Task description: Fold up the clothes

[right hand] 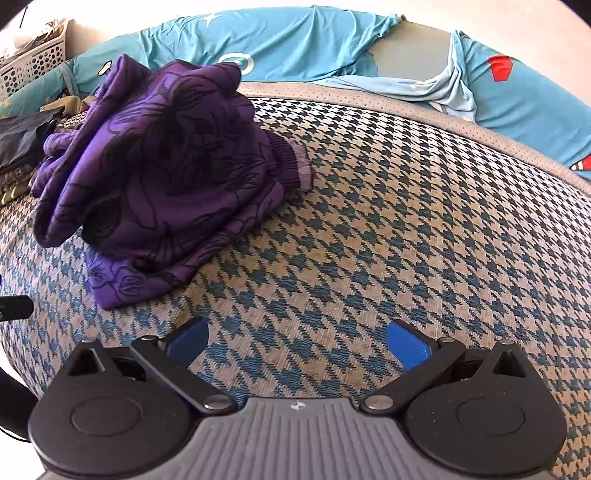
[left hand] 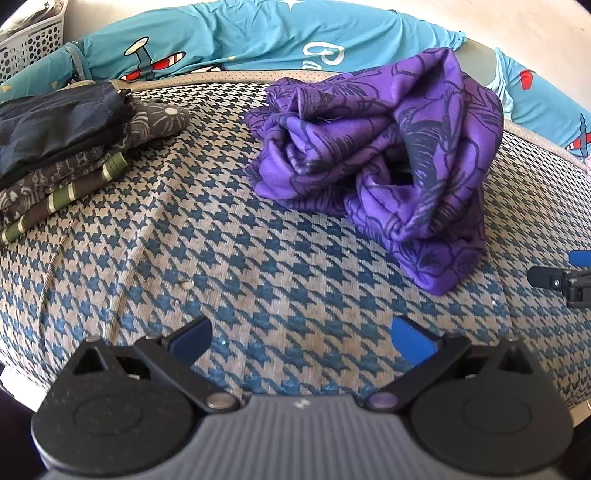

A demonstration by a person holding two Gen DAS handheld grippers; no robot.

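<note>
Crumpled purple garment [left hand: 373, 162] lies at one o'clock of the left gripper [left hand: 301, 339], jaws spread, empty. It lies at ten o'clock of the right gripper [right hand: 297, 341], also spread, about equally near

A blue-and-beige houndstooth woven cushion [right hand: 388, 221] spreads ahead of the jaws; beyond it, a turquoise plane-print sheet [left hand: 258, 33] and a white perforated plastic basket [left hand: 29, 44] far left.

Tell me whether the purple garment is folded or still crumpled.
Crumpled: the purple garment sits in a bunched heap of loose, uneven folds on the houndstooth surface.

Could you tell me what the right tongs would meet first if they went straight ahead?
Probably bare houndstooth cushion: the right tongs are open and the purple floral garment lies left of their line.
</note>
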